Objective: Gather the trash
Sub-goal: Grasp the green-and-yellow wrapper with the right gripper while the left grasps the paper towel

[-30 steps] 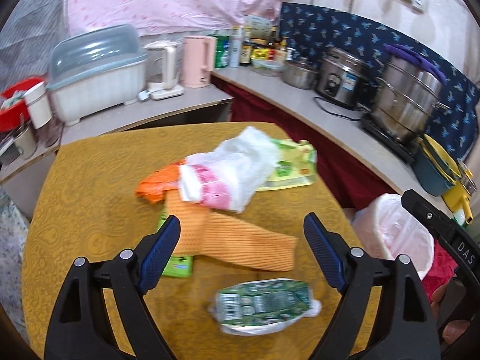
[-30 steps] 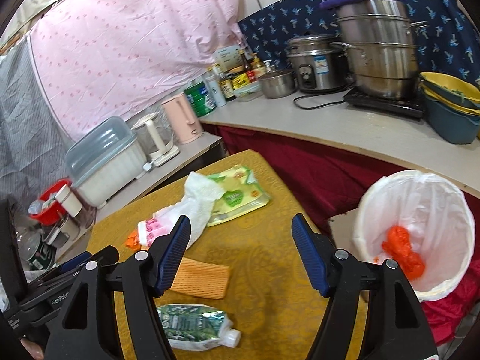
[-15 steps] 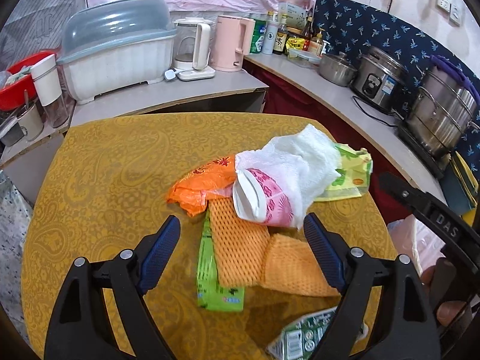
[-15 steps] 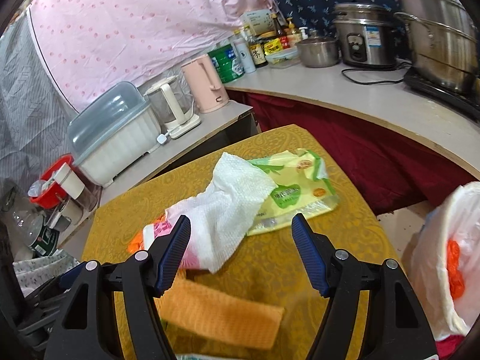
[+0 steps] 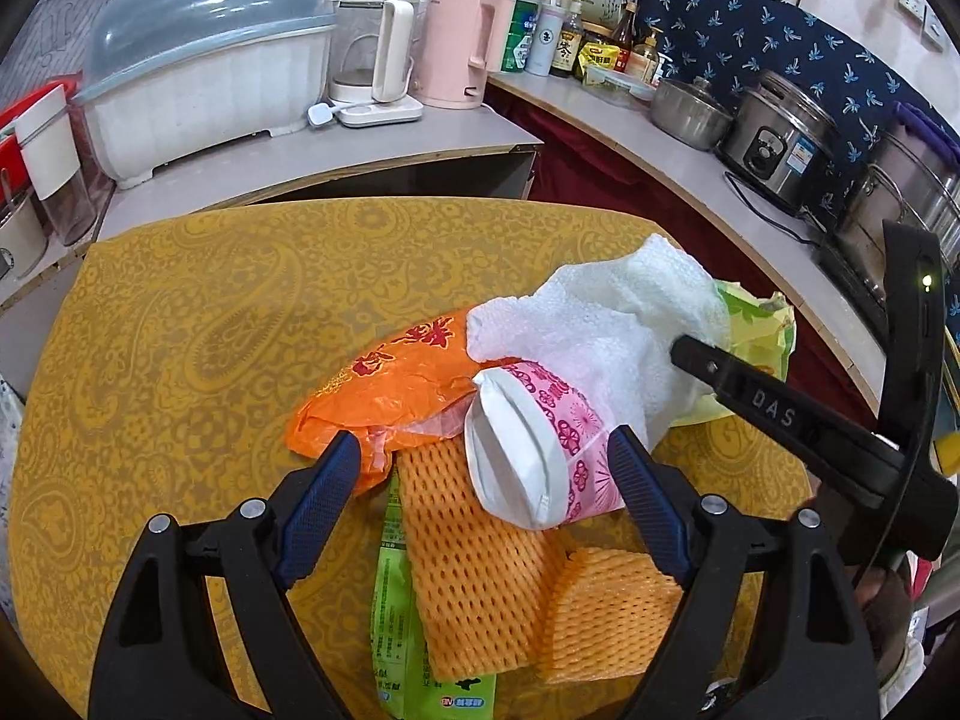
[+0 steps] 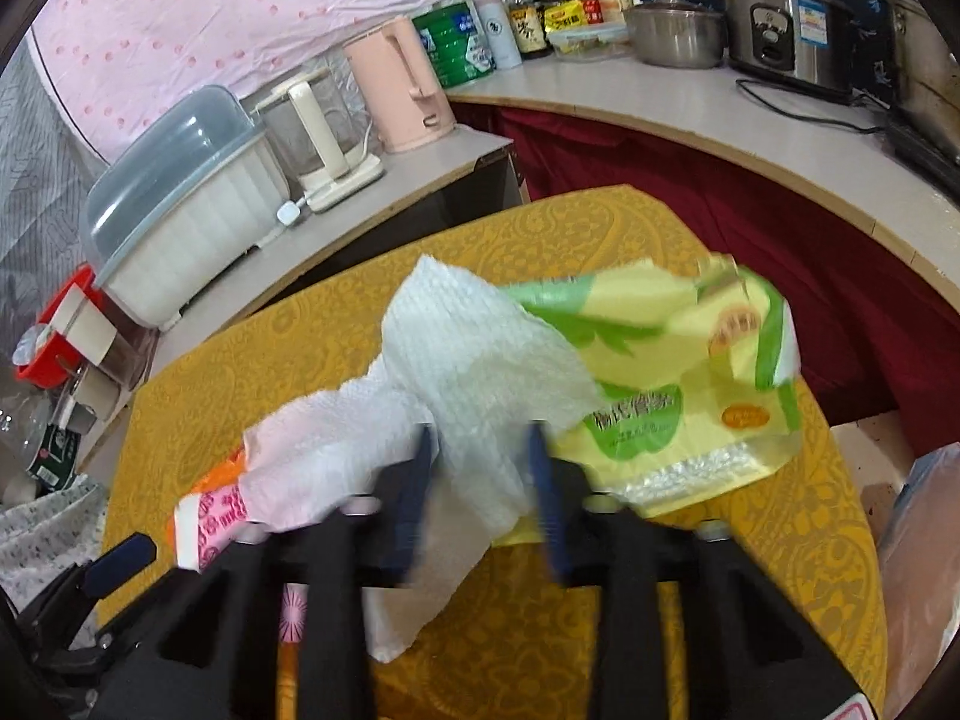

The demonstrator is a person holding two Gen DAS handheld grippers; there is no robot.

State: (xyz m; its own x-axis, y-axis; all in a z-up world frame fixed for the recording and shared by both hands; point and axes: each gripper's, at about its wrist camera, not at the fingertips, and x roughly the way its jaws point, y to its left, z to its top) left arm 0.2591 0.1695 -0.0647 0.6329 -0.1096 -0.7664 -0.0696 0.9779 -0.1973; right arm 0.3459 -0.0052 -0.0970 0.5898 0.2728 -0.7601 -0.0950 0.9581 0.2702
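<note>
A trash pile lies on the yellow table (image 5: 180,324). In the left wrist view my left gripper (image 5: 483,474) is open, its jaws either side of a crushed pink-and-white paper cup (image 5: 534,450) and an orange foam net (image 5: 480,564). An orange plastic bag (image 5: 390,384), a white paper towel (image 5: 600,324) and a green wrapper (image 5: 396,630) lie around them. In the right wrist view my right gripper (image 6: 480,480) has its jaws narrowed around the white paper towel (image 6: 474,360), blurred by motion. A yellow-green pouch (image 6: 672,384) lies just right of it.
A counter behind the table holds a covered dish rack (image 5: 204,60), kettles (image 5: 456,48), bottles and a rice cooker (image 5: 780,144). A white-lined bin's edge (image 6: 924,570) shows at the right, beside the table. The right gripper's body (image 5: 810,426) crosses the left wrist view.
Both grippers moved forward onto the pile. The right gripper's jaws closed in from wide open to narrow around the paper towel. The left gripper stayed open, now at the cup.
</note>
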